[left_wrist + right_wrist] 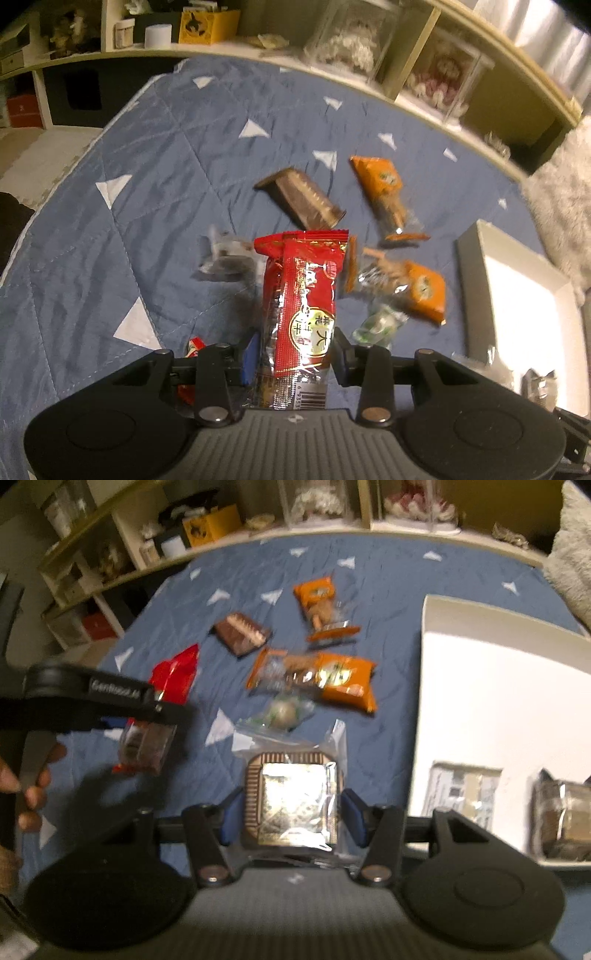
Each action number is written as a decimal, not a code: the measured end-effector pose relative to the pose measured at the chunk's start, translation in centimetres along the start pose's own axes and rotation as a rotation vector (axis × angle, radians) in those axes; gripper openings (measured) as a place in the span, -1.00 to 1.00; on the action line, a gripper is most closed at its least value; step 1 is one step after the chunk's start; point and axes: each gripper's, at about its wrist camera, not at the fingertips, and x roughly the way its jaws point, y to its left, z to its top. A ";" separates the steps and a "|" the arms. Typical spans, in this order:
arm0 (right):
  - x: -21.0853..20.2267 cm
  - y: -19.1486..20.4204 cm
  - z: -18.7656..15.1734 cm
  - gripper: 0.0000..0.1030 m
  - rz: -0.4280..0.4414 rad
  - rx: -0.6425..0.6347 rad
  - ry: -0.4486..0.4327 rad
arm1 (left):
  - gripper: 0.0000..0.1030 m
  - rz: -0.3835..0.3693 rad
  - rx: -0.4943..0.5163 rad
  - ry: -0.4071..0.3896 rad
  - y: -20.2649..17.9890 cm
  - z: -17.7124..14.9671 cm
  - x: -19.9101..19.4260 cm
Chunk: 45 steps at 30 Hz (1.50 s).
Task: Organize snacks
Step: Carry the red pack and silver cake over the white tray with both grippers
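My left gripper point(293, 354) is shut on a long red snack packet point(306, 295) and holds it above the blue quilt; it also shows in the right wrist view point(159, 705). My right gripper point(291, 816) is shut on a square brown-rimmed snack in clear wrap point(295, 801). On the quilt lie two orange packets point(325, 605) point(321, 679), a brown packet point(242, 633) and a small green-wrapped sweet point(284, 712). The white tray point(480, 686) at the right holds two wrapped snacks point(461, 794) point(565, 819).
A blue quilt point(166, 166) with white triangles covers the surface. Low shelves point(480, 85) with clear boxes and a yellow box point(207, 26) run along the far edge. A grey furry cushion point(561, 192) lies at the right. A small clear-wrapped item point(225, 254) lies left of the red packet.
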 end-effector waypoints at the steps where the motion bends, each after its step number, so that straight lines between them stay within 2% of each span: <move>1: -0.4 -0.1 0.2 0.18 -0.002 0.004 -0.010 | -0.20 -0.008 -0.004 -0.008 -0.1 0.0 -0.3; 12: -4.9 -4.3 2.1 0.18 -0.040 0.040 -0.104 | -0.20 -0.146 0.017 -0.083 -4.2 -0.1 -3.4; 18: -7.4 -8.5 2.2 0.18 -0.097 0.093 -0.142 | -0.20 -0.178 0.074 -0.086 -8.2 -0.1 -3.5; 25: -9.7 -13.8 1.0 0.18 -0.157 0.165 -0.155 | -0.19 -0.236 0.090 -0.055 -13.5 -0.3 -1.8; 34: -11.6 -20.2 -1.0 0.17 -0.245 0.233 -0.150 | -0.19 -0.272 0.137 -0.009 -20.7 -0.4 1.5; 39: -11.1 -23.7 -2.2 0.17 -0.279 0.266 -0.117 | -0.19 -0.269 0.155 0.026 -23.1 -0.4 4.0; 45: -8.9 -25.5 -3.0 0.15 -0.257 0.279 -0.065 | -0.18 -0.252 0.158 0.063 -24.6 -0.1 6.9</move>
